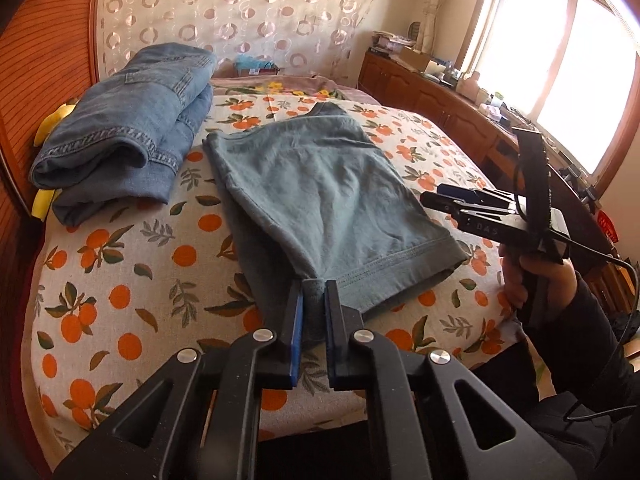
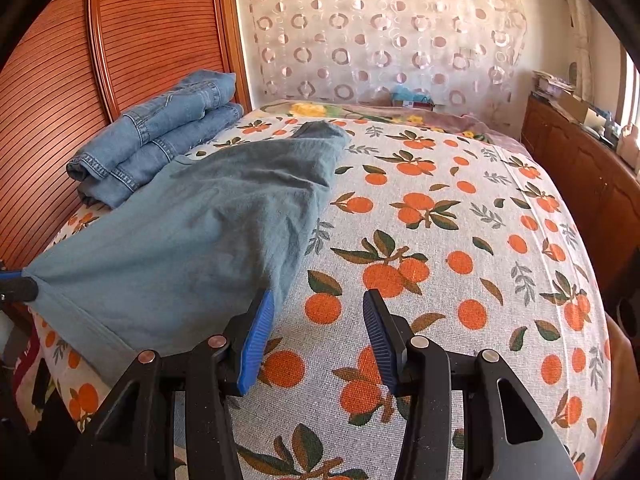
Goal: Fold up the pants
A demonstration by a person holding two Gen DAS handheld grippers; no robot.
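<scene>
The grey-green pants (image 1: 320, 200) are laid on the bed (image 1: 132, 280), approx. mid-sheet, folded over so the hemmed leg end (image 1: 400, 276) faces the cameras. A corner of that hem is pinched between the blue pads (image 1: 297, 320) of the left tool (image 1: 313, 292), w/ jaws closed to a narrow gap filled by bunched fabric. From the right wrist view the same corner is seen pulled to a point at the far left edge (image 2: 28, 280), lifted slightly off the sheet.

The right tool (image 2: 318, 320) is held wide open, nothing between its pads (image 2: 256, 340); it hovers above the orange-print bed sheet (image 2: 440, 220), w/ its left pad just beside the pants' right edge (image 2: 288, 264). In the left wrist view the right tool (image 1: 440, 200) is seen near the pants' right side, gripped by a hand (image 1: 532, 280) in a dark sleeve.

Folded blue jeans (image 1: 120, 128) are stacked at the back left of the bed, against the wooden headboard (image 2: 120, 40), just beside the pants. A patterned curtain (image 2: 380, 40) hangs behind; a wooden cabinet (image 1: 432, 92) runs under the window (image 1: 560, 60).
</scene>
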